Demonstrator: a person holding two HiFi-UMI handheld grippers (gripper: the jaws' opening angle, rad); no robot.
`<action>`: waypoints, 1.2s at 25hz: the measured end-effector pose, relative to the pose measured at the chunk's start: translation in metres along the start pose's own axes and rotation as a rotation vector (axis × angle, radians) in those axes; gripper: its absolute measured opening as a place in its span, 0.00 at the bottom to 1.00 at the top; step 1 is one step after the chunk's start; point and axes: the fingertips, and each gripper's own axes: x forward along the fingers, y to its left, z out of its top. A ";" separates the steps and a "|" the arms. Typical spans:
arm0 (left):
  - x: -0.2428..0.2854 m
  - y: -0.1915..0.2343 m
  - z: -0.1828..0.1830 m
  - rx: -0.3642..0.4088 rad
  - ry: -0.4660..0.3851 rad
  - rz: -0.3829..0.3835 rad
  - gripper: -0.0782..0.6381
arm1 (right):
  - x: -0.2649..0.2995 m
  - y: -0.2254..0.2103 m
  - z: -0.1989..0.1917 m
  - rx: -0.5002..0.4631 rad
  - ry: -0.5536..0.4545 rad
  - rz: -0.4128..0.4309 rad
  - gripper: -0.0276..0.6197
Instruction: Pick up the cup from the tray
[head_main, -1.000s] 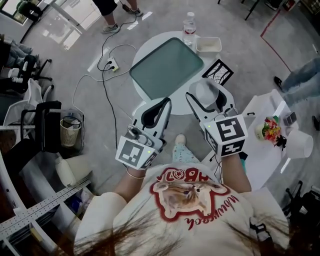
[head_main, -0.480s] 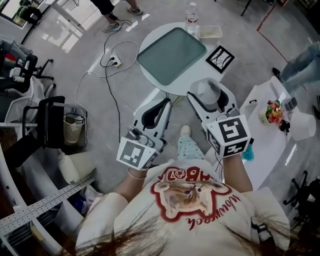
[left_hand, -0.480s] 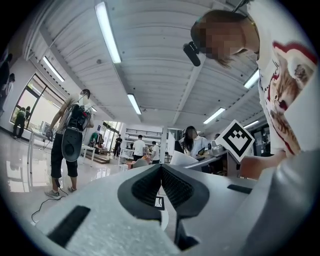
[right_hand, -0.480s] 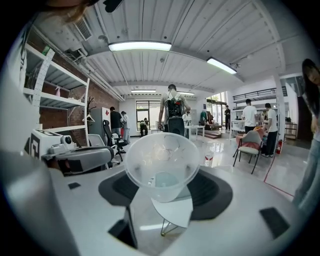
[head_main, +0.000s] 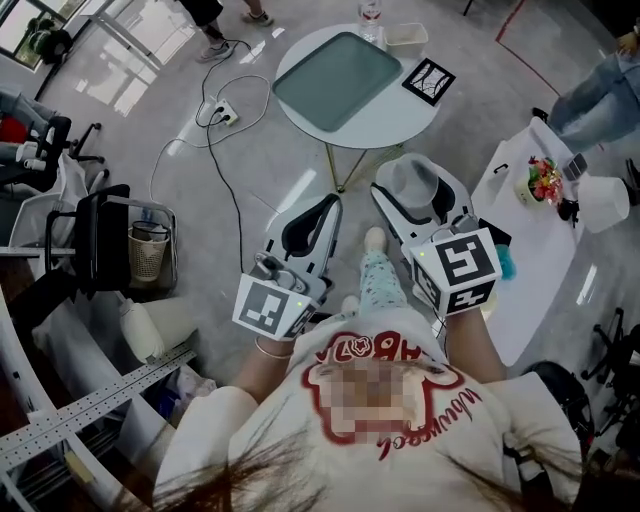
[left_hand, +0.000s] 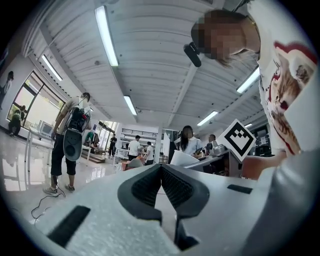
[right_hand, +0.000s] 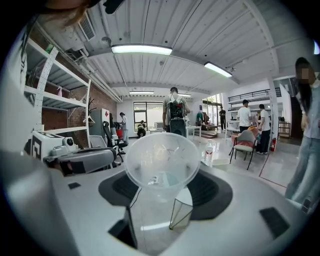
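Observation:
A clear plastic cup (head_main: 413, 184) sits between the jaws of my right gripper (head_main: 416, 192), which is shut on it and held near my chest. In the right gripper view the cup (right_hand: 162, 158) fills the middle, mouth toward the camera, with the right gripper (right_hand: 165, 196) pressing its sides. The grey-green tray (head_main: 339, 67) lies bare on the round white table (head_main: 392, 112), far ahead of both grippers. My left gripper (head_main: 316, 208) is shut on nothing; in its own view the left gripper (left_hand: 161, 174) has its dark pads touching.
On the round table stand a water bottle (head_main: 370, 12), a white box (head_main: 407, 38) and a black patterned card (head_main: 428, 80). A white side table (head_main: 530, 235) with flowers (head_main: 541, 180) is at the right. A floor cable with power strip (head_main: 222, 115), a chair (head_main: 100, 250) and a bin (head_main: 150, 250) are at the left.
The round table and tray have slid up and away in the head view as I back off. Both grippers keep the same pose, the cup still in the right one.

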 end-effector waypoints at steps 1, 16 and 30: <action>-0.006 -0.005 0.001 -0.001 0.001 -0.006 0.13 | -0.006 0.005 -0.001 0.002 -0.001 -0.005 0.49; -0.038 -0.059 0.012 0.001 -0.024 -0.033 0.13 | -0.065 0.034 -0.009 0.001 -0.020 -0.007 0.49; -0.054 -0.139 0.012 0.019 -0.032 0.049 0.13 | -0.137 0.038 -0.025 -0.043 -0.045 0.084 0.49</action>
